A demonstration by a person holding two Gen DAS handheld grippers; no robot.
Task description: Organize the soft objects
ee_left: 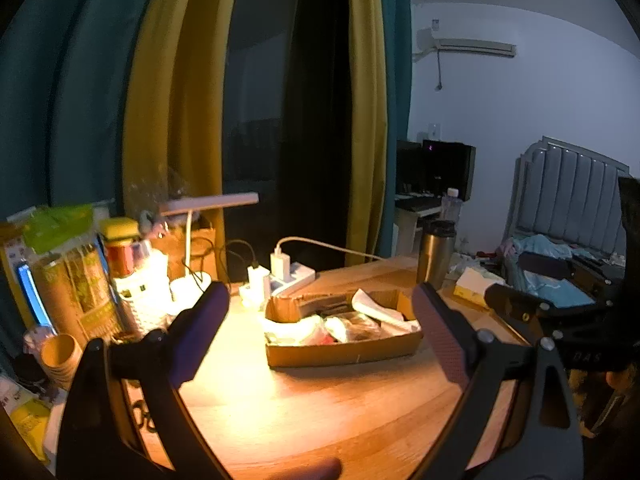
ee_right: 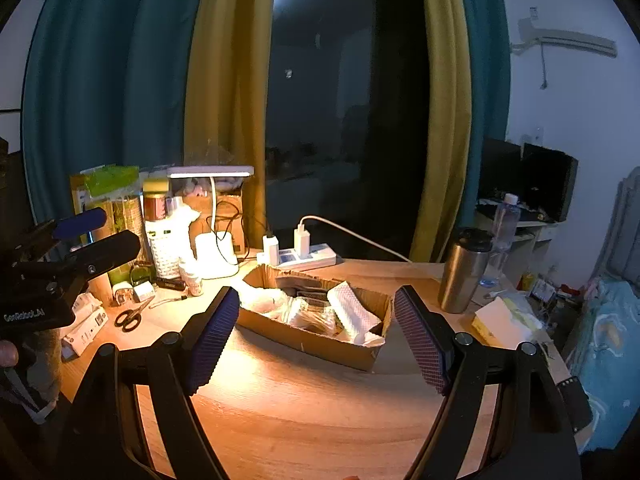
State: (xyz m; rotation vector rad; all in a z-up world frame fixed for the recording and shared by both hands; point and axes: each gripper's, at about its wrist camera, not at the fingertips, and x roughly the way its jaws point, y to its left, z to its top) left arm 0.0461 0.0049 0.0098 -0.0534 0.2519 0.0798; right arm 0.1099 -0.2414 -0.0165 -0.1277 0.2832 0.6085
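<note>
A shallow cardboard box (ee_left: 344, 350) (ee_right: 316, 340) sits on the wooden table, filled with several soft items: white paper towels (ee_right: 352, 312), plastic-wrapped packets (ee_left: 348, 326) and tissues. My left gripper (ee_left: 320, 300) is open and empty, held above the table in front of the box. My right gripper (ee_right: 316, 300) is open and empty, also in front of the box. The left gripper also shows at the left of the right wrist view (ee_right: 96, 236), jaws apart. Part of the right gripper's body shows at the right of the left wrist view (ee_left: 532, 312).
A lit desk lamp (ee_right: 212, 216), a power strip with chargers (ee_right: 300, 256), jars and cartons (ee_right: 120, 216), scissors (ee_right: 130, 316) and small boxes crowd the table's left. A steel tumbler (ee_right: 464, 272) and a tissue box (ee_right: 504, 320) stand at the right. A bed (ee_right: 608, 340) lies beyond.
</note>
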